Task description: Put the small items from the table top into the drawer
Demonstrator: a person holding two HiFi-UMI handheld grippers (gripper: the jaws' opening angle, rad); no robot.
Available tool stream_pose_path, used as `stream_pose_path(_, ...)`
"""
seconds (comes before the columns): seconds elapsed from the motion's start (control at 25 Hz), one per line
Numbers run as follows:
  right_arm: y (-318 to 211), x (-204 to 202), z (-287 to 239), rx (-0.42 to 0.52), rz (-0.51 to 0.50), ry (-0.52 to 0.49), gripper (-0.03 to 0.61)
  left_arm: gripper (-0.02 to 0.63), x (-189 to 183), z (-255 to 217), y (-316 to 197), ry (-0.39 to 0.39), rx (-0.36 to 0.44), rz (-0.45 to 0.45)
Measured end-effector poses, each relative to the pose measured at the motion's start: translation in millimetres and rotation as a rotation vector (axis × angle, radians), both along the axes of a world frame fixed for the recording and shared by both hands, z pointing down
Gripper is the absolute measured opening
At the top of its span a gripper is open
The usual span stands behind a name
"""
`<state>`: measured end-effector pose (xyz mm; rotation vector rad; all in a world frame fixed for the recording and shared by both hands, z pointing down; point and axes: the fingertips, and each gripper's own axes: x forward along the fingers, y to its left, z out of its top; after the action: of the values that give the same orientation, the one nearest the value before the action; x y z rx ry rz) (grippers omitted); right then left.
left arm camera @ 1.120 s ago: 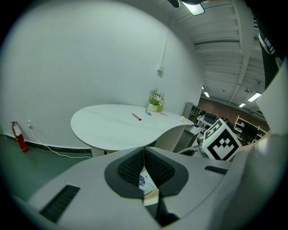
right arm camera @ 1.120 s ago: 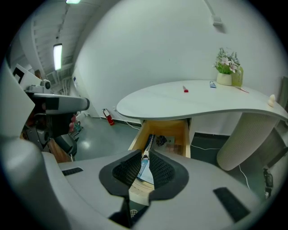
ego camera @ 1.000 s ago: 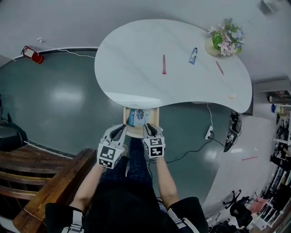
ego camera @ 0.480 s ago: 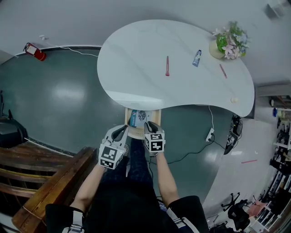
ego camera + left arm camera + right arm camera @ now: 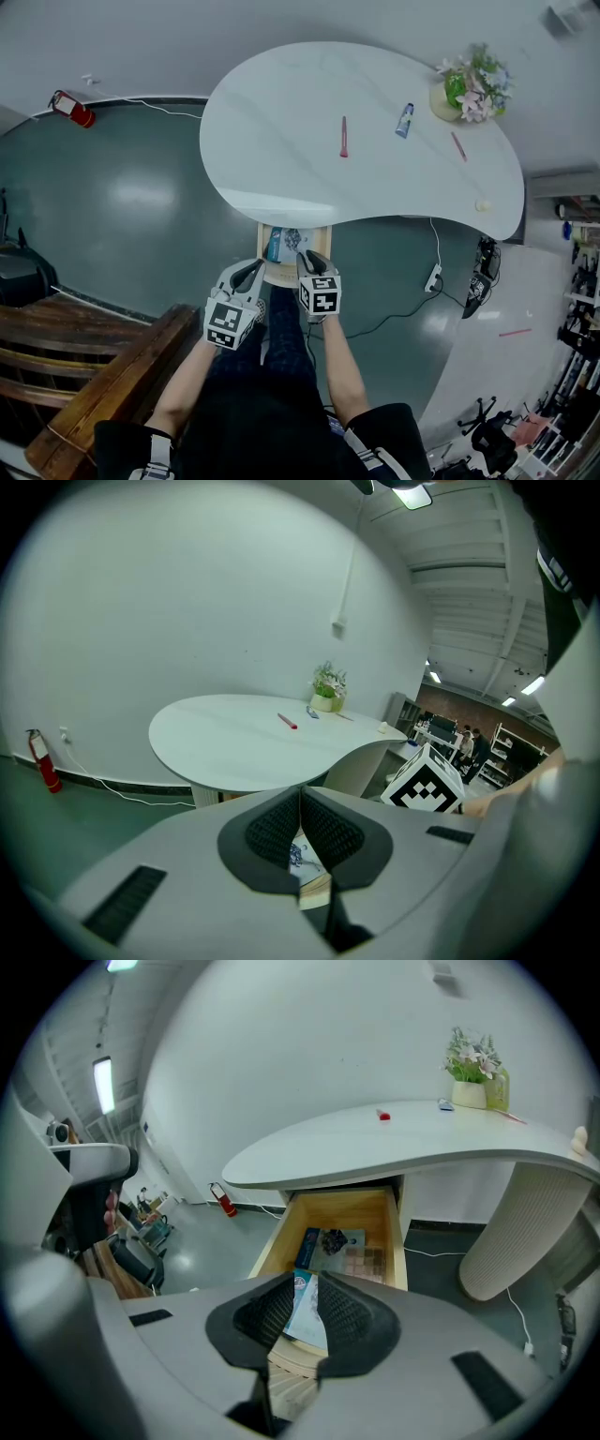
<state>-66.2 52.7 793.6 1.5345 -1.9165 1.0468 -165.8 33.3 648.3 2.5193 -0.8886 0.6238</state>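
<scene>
— What's in your tools?

— My right gripper is closed down narrow on a thin blue-and-white packet, pads flat on its two faces. My left gripper is closed on nothing.

— Where's the packet?

— At the front edge of the open drawer under the table, short of the booklet lying inside.

— How will it handle?

— Light, limp and slick, I'd judge. It's best pinched across the flat faces, and it should drop cleanly. The pen and tube wait on top.
</scene>
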Motion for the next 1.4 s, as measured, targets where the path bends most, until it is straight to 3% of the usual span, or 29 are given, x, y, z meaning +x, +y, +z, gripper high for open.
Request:
stream_pose_path(0.56, -7, 10, -49, 0.094, 0.021, 0.032, 0.074, 0.020, 1, -20, -3, 0.013, 0.034, 0.018)
stream_pose_path(1.4, -27, 37, -236, 0.417, 0.080, 0.101, 0.072, 0.020, 13, -142, -31, 0.082, 0.218, 0.050)
